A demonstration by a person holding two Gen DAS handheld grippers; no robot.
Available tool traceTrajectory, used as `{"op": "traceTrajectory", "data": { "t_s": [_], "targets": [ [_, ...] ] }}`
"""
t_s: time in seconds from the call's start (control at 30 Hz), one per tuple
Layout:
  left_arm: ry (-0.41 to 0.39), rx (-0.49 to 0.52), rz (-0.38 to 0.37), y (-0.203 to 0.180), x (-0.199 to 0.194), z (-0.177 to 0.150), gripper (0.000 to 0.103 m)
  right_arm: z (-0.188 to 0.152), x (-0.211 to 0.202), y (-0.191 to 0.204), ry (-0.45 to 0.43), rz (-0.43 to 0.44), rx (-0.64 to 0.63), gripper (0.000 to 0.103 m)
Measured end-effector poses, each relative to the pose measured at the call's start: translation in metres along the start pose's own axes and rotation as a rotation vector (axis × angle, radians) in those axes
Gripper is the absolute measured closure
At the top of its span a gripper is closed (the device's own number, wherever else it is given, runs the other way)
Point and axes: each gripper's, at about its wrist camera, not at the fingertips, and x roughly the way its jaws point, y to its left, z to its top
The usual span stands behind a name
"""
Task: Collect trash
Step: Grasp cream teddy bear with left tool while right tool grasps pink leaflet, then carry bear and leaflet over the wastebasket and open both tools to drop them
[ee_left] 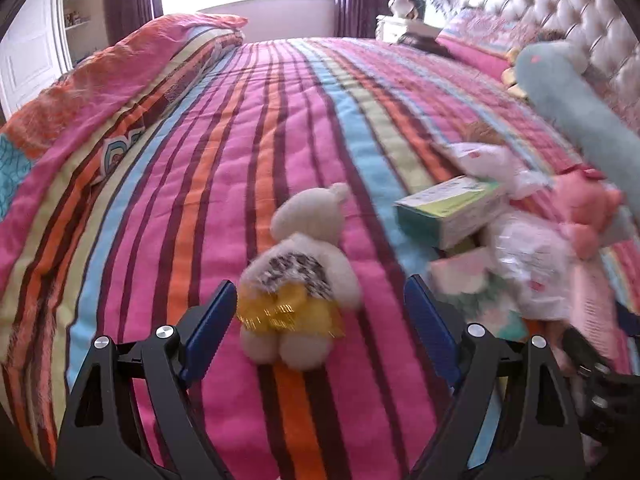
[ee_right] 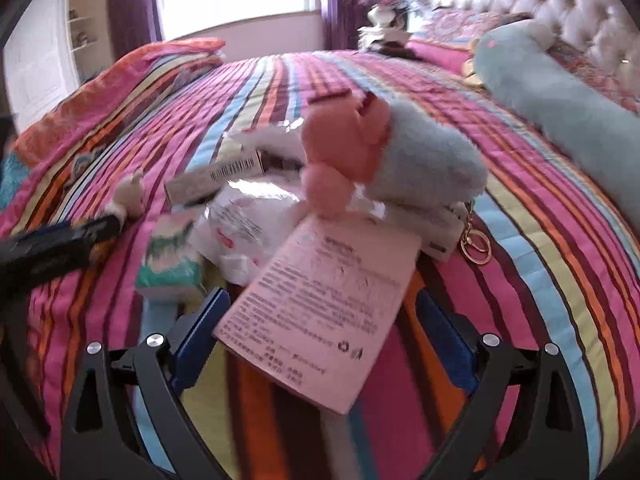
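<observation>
My left gripper (ee_left: 320,300) is open above the striped bedspread (ee_left: 224,168), its fingers either side of a small cream plush toy in a yellow skirt (ee_left: 298,280). To its right lies a heap of trash: a white-green carton (ee_left: 448,210), crumpled clear plastic wrap (ee_left: 528,260) and a green-white packet (ee_left: 472,280). My right gripper (ee_right: 320,312) is open, with a pink printed box (ee_right: 324,312) lying between its fingers. Behind the box are a pink and grey plush keychain (ee_right: 384,160), plastic wrap (ee_right: 240,220), a barcoded carton (ee_right: 224,172) and the green packet (ee_right: 172,256).
A long teal plush (ee_left: 568,92) lies along the tufted headboard (ee_left: 580,12) at right. Folded striped bedding (ee_left: 120,80) runs along the bed's left side. A nightstand with a pink flower vase (ee_left: 400,0) stands at the far end. The left gripper shows at left in the right wrist view (ee_right: 52,248).
</observation>
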Motion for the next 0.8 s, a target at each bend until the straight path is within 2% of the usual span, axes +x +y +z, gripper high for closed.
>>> {"op": "traceTrajectory", "data": {
  "t_s": [0.13,0.23,0.3,0.33,0.37,0.4,0.47,0.67,0.8],
  "targets": [
    [0.049,0.014,0.029,0.004,0.02,0.004,0.02,-0.005,0.001,-0.026,0.035,0.001,-0.051,0.014],
    [0.061,-0.001,0.039,0.005,0.032,0.006,0.02,-0.006,0.008,-0.035,0.055,0.078,-0.026,0.014],
    [0.059,-0.045,0.028,0.006,0.037,0.006,0.02,-0.006,0.012,-0.032,0.058,0.081,-0.033,0.015],
    [0.061,-0.06,0.044,0.007,0.039,0.005,0.023,-0.006,0.014,-0.03,0.066,0.074,-0.038,0.018],
    [0.064,-0.061,0.061,0.006,0.041,0.005,0.039,-0.005,0.014,-0.028,0.069,0.083,-0.041,0.033],
    [0.068,-0.052,0.094,0.005,0.042,0.004,0.046,-0.005,0.012,-0.027,0.064,0.107,-0.038,0.037],
    [0.062,-0.053,0.084,0.007,0.038,0.002,0.059,-0.007,0.008,-0.028,0.057,0.098,-0.033,0.038],
    [0.051,-0.044,0.069,0.015,0.012,-0.019,0.063,-0.032,-0.018,-0.042,0.089,0.193,-0.006,0.039],
    [-0.007,-0.102,0.0,0.022,-0.032,-0.049,0.063,-0.06,-0.048,-0.059,0.082,0.279,0.02,0.039]
  ]
}}
